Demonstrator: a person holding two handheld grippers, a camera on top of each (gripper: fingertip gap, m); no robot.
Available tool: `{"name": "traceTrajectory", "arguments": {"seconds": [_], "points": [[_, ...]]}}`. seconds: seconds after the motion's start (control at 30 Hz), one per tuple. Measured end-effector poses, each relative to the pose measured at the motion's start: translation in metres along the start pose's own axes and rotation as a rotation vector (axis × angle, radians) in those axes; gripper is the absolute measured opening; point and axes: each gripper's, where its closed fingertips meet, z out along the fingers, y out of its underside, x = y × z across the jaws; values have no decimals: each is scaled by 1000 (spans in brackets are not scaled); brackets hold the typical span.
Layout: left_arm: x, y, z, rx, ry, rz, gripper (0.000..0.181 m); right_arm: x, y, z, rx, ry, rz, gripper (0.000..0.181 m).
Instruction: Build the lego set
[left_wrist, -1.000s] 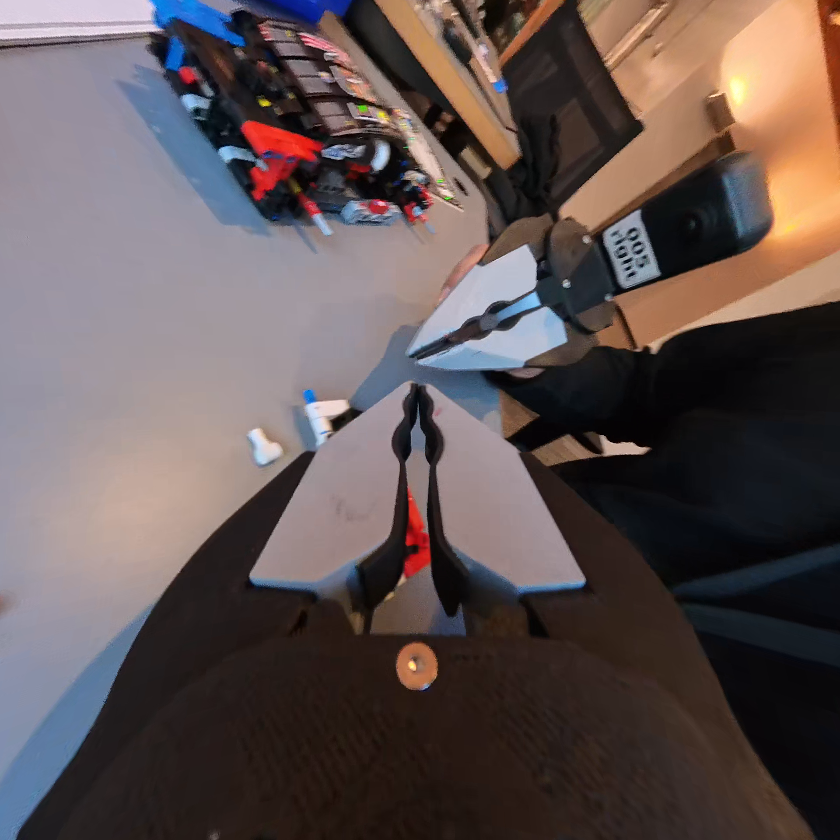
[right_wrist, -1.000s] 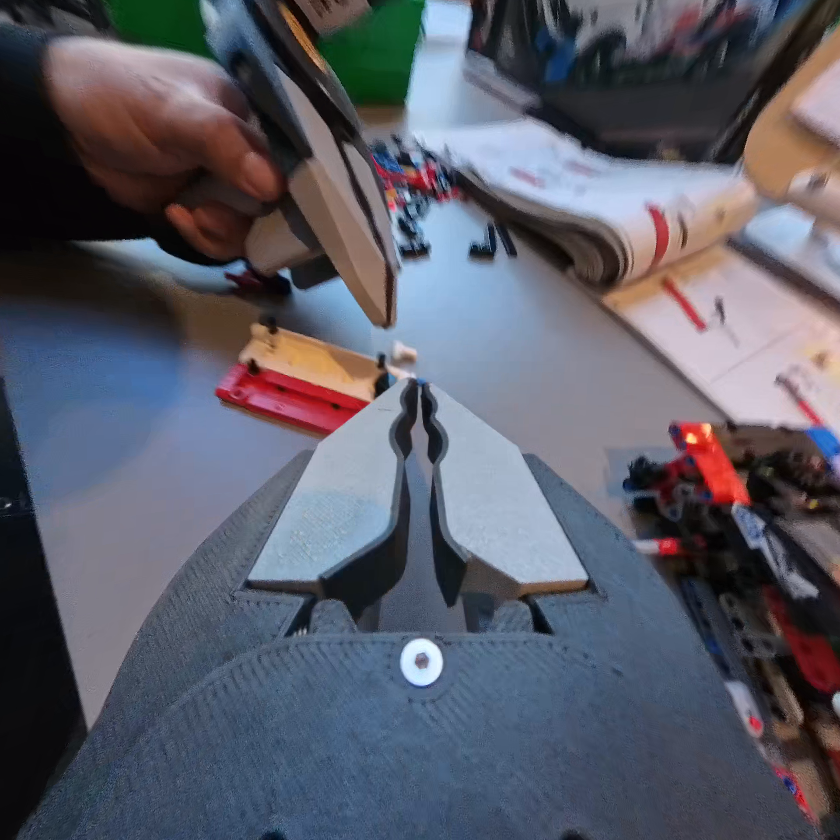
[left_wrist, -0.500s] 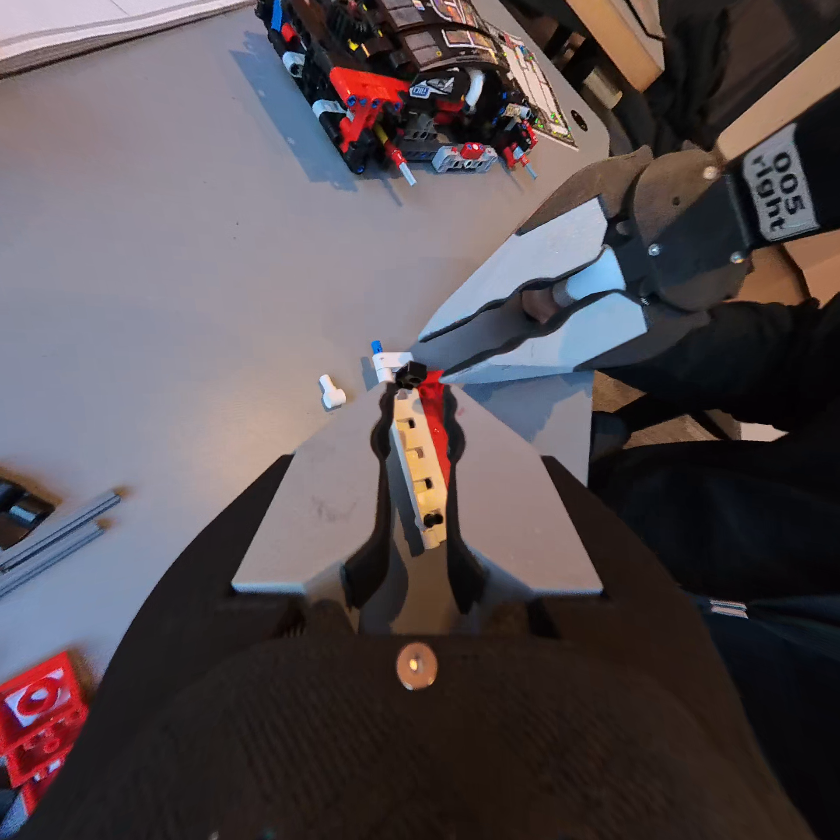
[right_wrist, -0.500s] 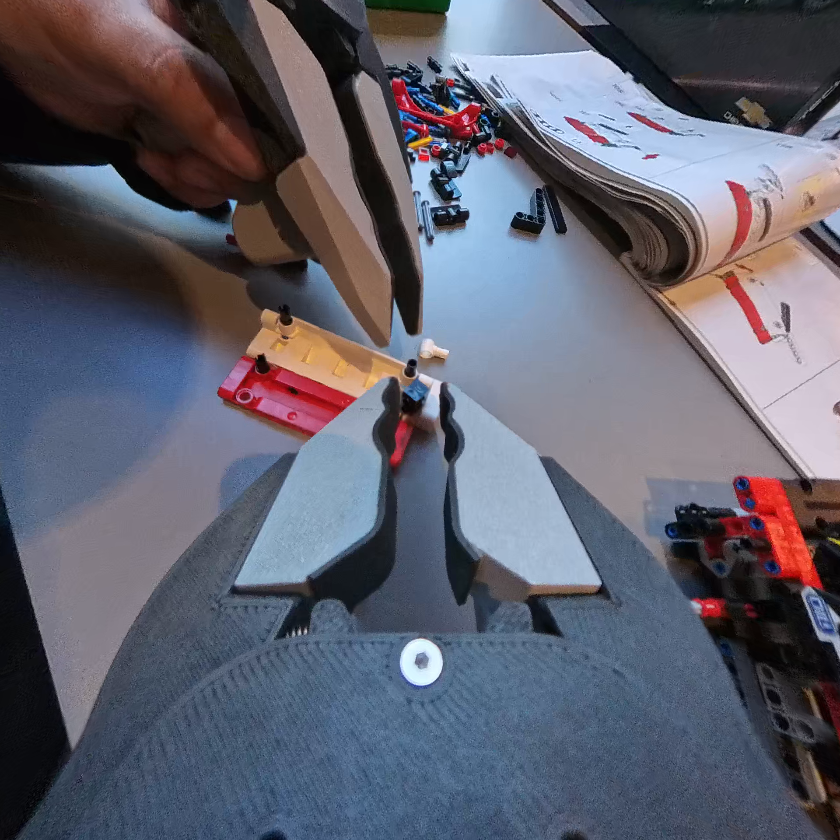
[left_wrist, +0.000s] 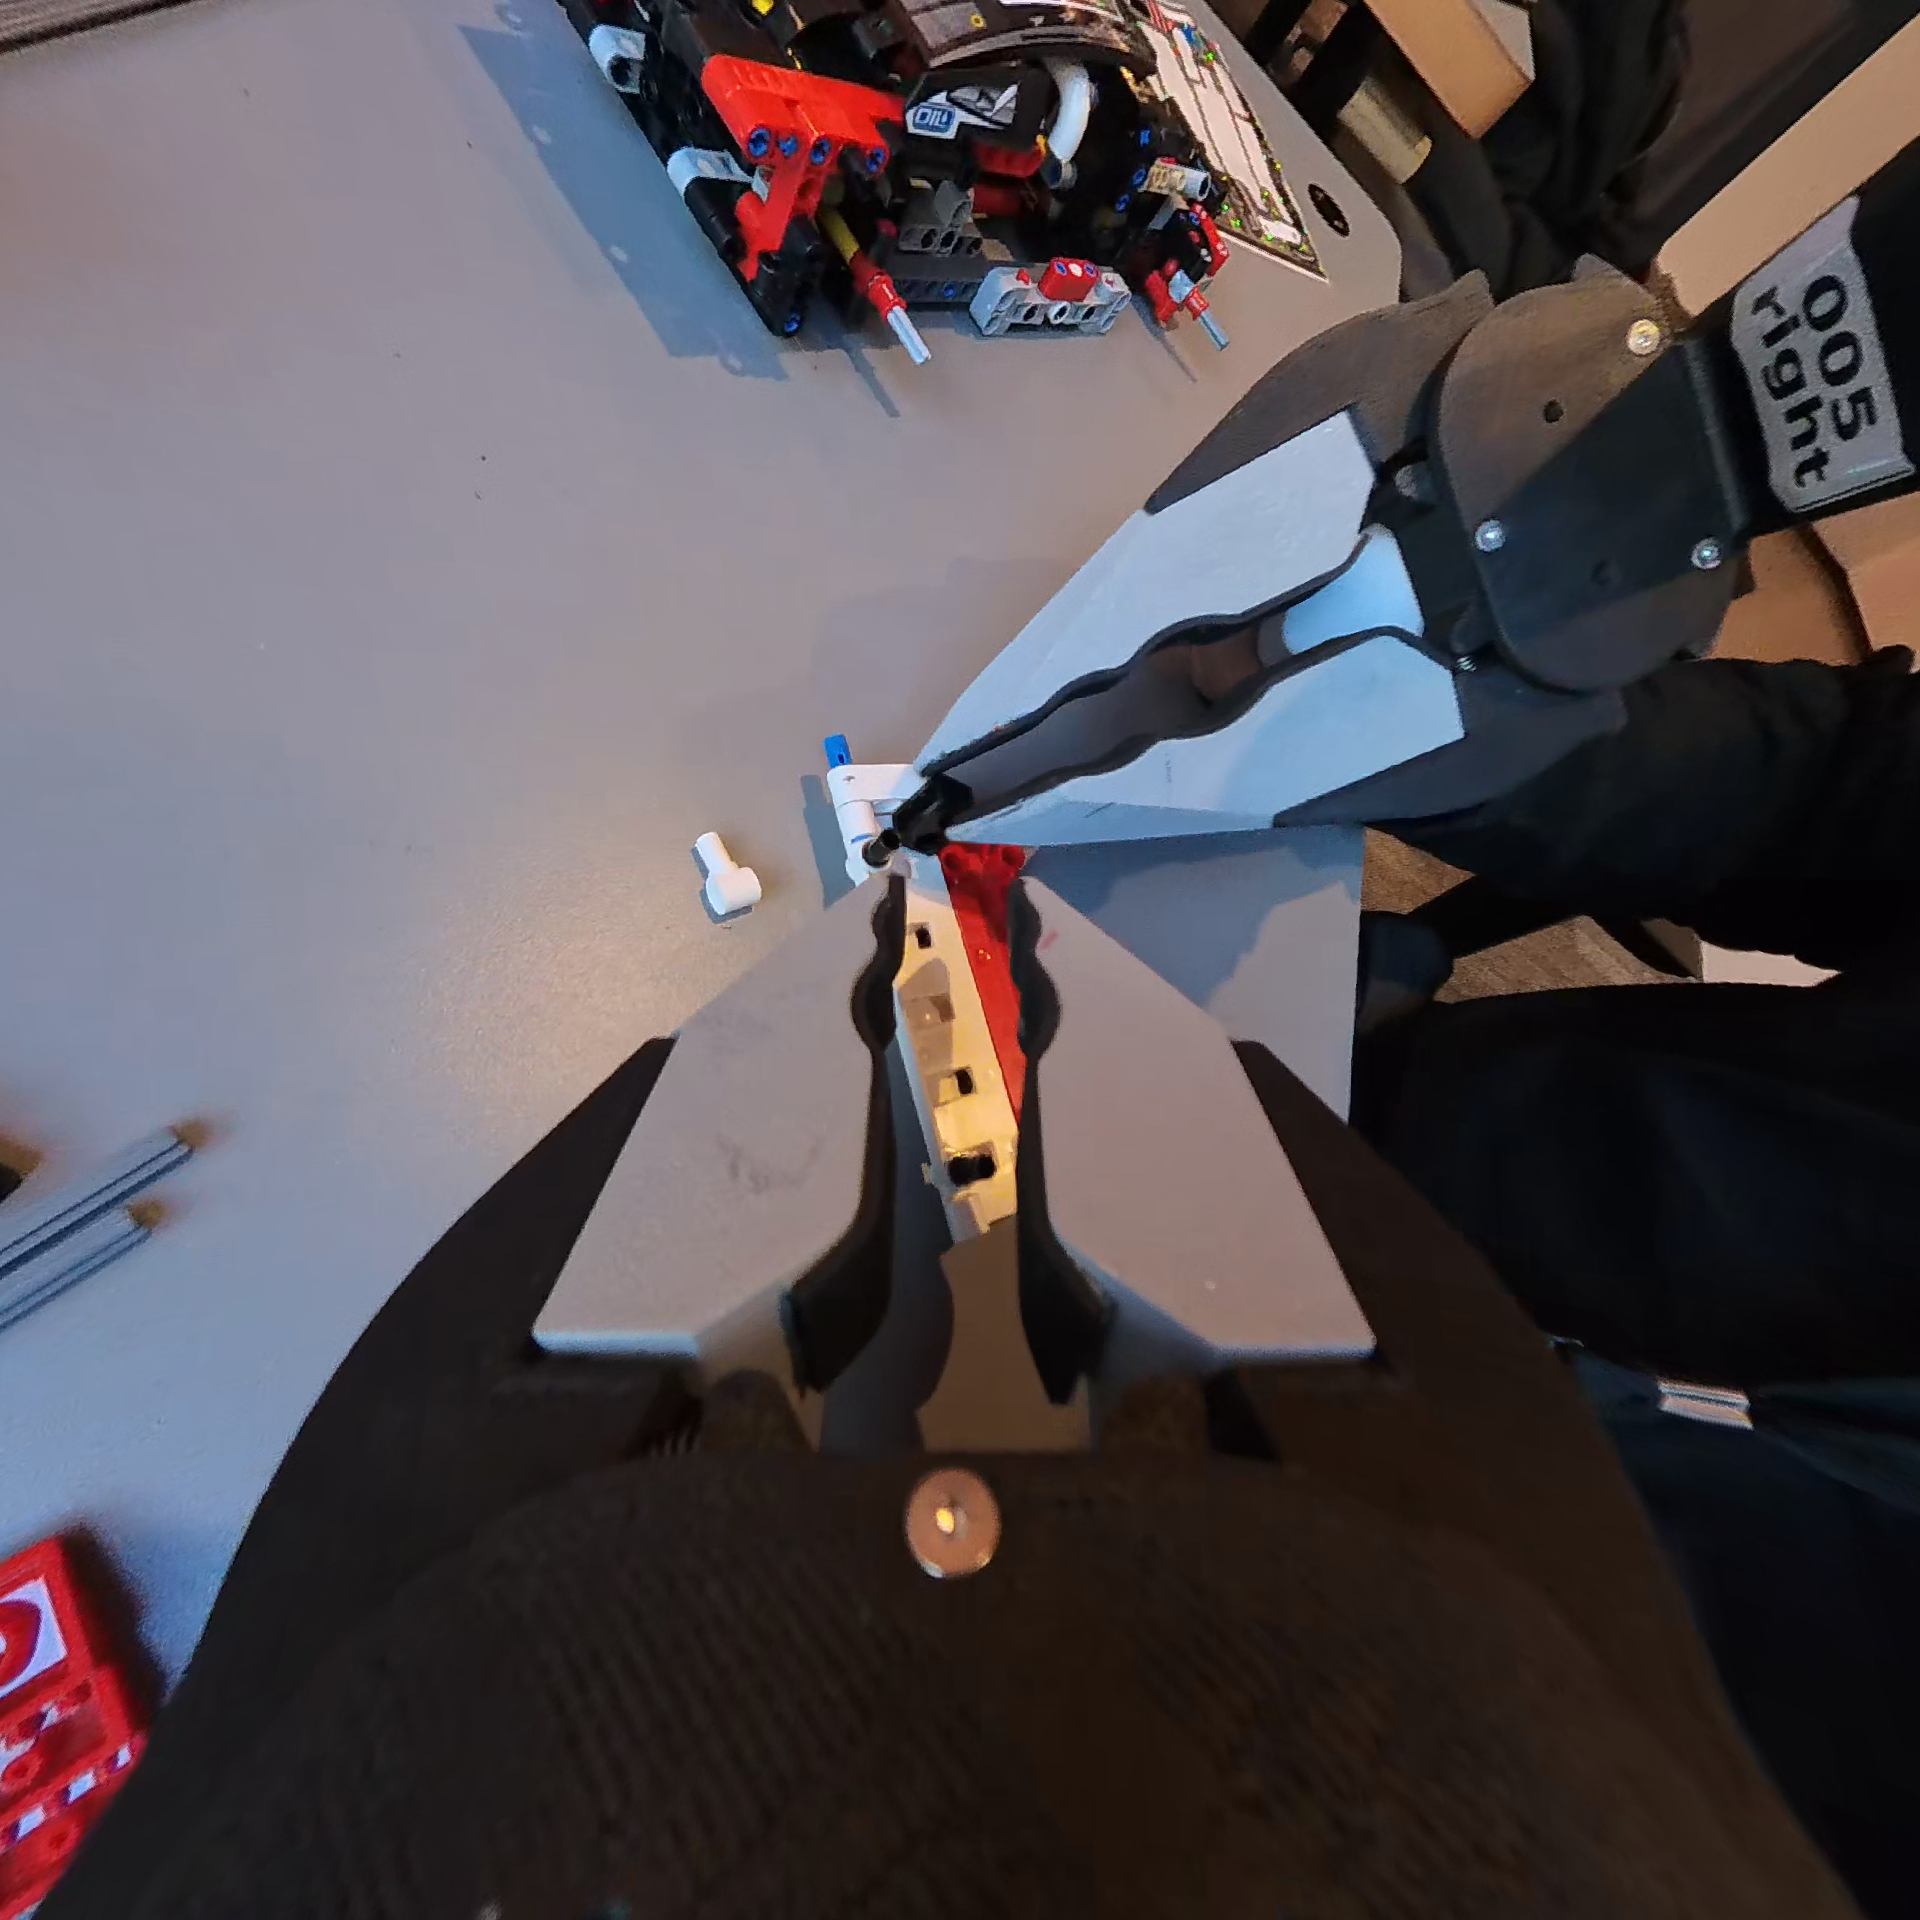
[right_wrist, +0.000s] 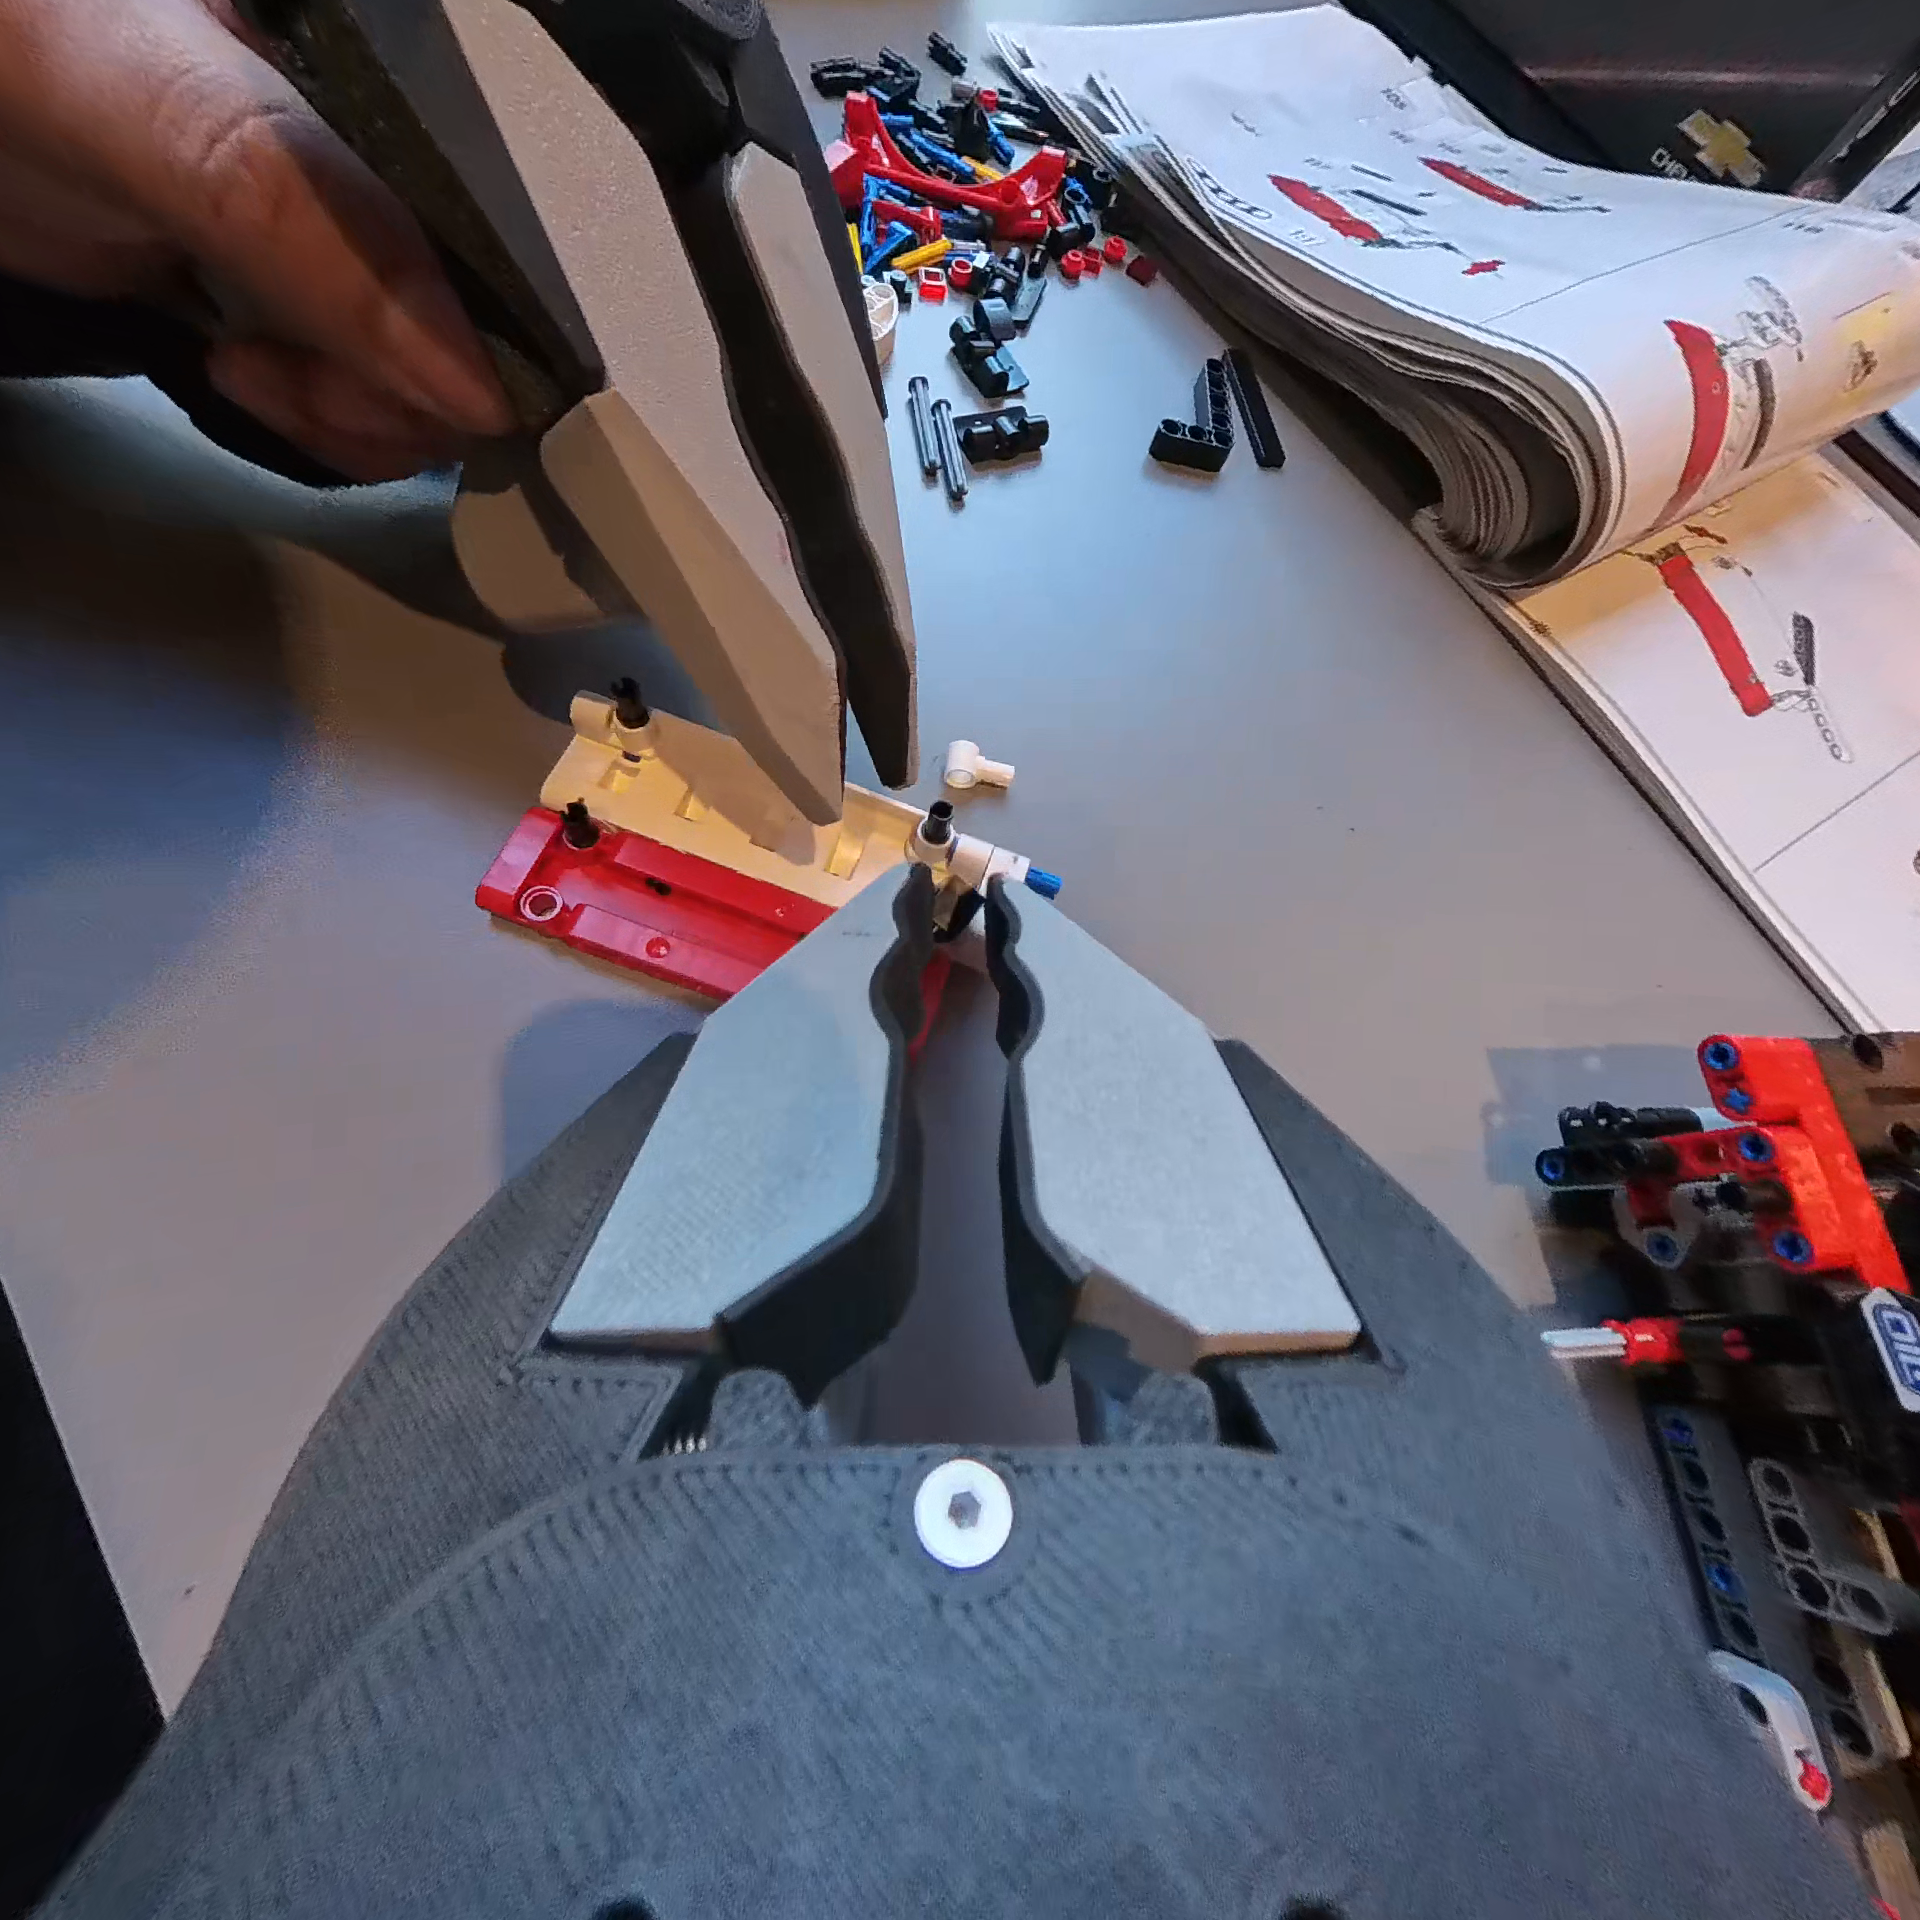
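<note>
Lowered, left gripper (left_wrist: 951, 914) now straddles panel (left_wrist: 961, 1049).

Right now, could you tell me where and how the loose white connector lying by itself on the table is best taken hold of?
Grip the loose white connector across its thicker barrel, coming straight down from above. It lies flat on the grey table, apart from the red and white panel assembly, so both sides seem free; its thin stub looks too small to pinch securely.

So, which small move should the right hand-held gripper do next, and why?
Probably close it gently. The right hand-held gripper is open, its tips beside the small white connector with a blue pin at the end of the flat red-and-cream panel piece, which the left hand-held gripper straddles.
</note>
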Motion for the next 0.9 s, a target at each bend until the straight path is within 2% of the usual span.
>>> {"name": "traceTrajectory", "arguments": {"seconds": [0.27,0.33,0.5,0.63,0.77,0.9], "points": [[2,-1,-3,5,-1,4,16,0,5,3,-39,9,-15,12],[3,-1,-3,6,2,4,16,-1,4,2,-35,23,-33,7],[3,0,-4,5,-3,8,15,0,-5,-4,8,52,-41,6],[2,-3,-7,28,-14,8,15,1,-23,-15,109,42,-15,6],[1,-14,-14,103,-5,-16,16,0,-41,-29,226,41,-26,6],[0,-26,-22,182,35,-73,24,6,-39,-31,221,115,-78,6]]}}
